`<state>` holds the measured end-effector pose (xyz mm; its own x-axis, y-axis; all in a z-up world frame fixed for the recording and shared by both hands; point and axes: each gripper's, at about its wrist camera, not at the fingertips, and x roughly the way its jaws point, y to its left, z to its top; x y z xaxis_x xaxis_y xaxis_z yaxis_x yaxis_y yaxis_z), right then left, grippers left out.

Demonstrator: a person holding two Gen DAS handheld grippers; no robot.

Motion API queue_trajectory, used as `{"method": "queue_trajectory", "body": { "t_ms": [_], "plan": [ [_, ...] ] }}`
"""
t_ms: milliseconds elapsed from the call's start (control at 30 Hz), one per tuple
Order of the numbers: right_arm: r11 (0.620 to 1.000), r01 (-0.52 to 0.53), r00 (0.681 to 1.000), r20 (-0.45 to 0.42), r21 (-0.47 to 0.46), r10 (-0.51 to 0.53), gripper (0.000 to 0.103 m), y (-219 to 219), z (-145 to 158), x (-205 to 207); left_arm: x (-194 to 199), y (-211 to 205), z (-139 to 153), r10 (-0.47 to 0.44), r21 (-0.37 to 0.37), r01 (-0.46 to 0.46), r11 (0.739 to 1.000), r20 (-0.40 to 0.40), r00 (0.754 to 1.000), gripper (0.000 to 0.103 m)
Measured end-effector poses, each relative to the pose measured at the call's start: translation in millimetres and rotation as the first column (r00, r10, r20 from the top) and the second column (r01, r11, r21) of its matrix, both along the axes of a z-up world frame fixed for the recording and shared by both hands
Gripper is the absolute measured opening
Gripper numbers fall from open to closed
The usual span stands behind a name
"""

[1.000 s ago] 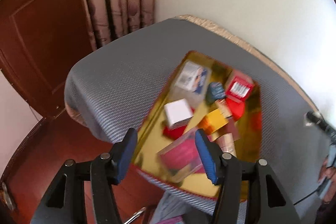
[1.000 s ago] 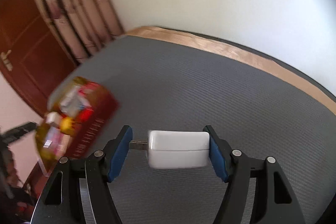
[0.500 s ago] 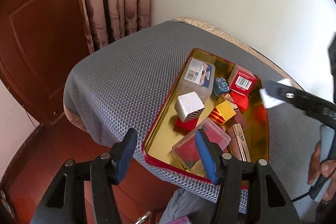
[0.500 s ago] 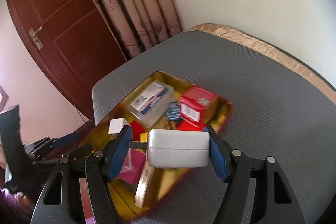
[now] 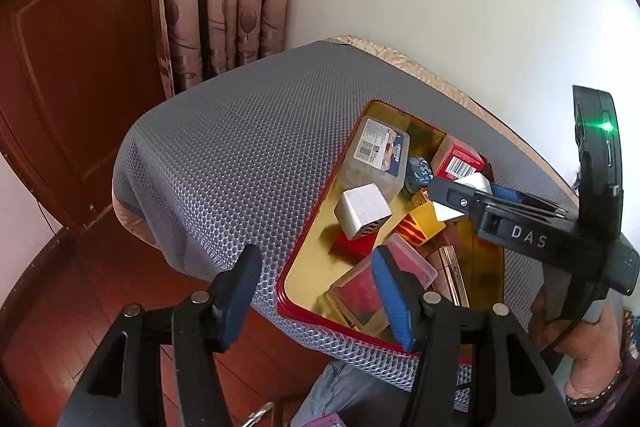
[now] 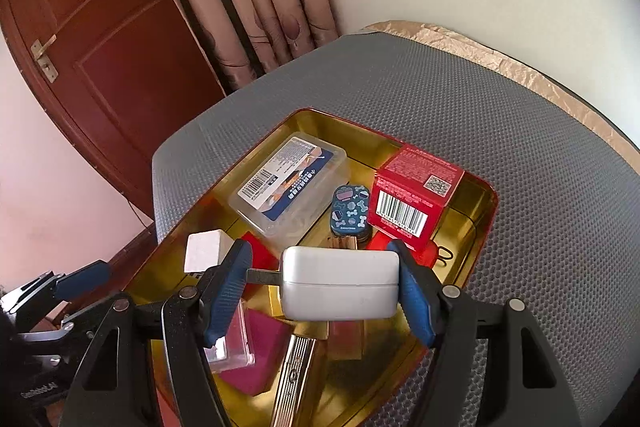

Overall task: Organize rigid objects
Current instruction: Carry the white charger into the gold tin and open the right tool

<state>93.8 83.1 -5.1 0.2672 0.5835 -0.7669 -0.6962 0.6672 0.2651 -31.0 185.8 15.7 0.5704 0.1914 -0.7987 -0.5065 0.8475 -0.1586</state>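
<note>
Two grippers over one crowded tin tray, and only the right one carries anything.

Right gripper [image 6: 324, 287] pinches a white charger [image 6: 340, 283] across its long axis, prongs toward the left finger, hanging above the tray [image 6: 486, 195] near its middle; the free gold floor lies below and just ahead, between the red barcode box [image 6: 412, 195] and the clear lidded box [image 6: 288, 183]. Left gripper [image 5: 316, 295] hovers spread and empty at the tray's near corner, so the right hand is nearer.
</note>
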Motion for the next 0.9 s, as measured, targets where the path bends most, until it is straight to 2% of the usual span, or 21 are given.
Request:
{"method": "queue_trajectory", "body": {
  "t_ms": [200, 533, 700, 900],
  "plan": [
    [1.0, 0.012, 1.0, 0.01, -0.015, -0.012, 0.066, 4.6, -3.5, 2.3, 1.4, -4.8, -0.7, -0.009, 0.011, 0.009, 1.0, -0.014, 1.0, 0.059],
    [0.996, 0.056, 0.994, 0.1, -0.07, -0.049, 0.069, 4.3, 0.4, 0.2, 0.8, -1.7, -3.2, 0.004, -0.006, -0.005, 1.0, -0.017, 1.0, 0.059],
    [0.994, 0.082, 0.986, 0.151, -0.075, -0.069, 0.075, 1.5, 9.7, -3.7, 0.8, -2.4, -2.9, 0.004, 0.005, -0.004, 1.0, -0.016, 1.0, 0.059],
    [0.99, 0.109, 0.963, 0.257, -0.087, -0.083, 0.085, 1.0, 27.1, -19.5, 0.0, -2.2, -2.0, 0.012, 0.022, -0.012, 1.0, -0.01, 1.0, 0.059]
  ]
}}
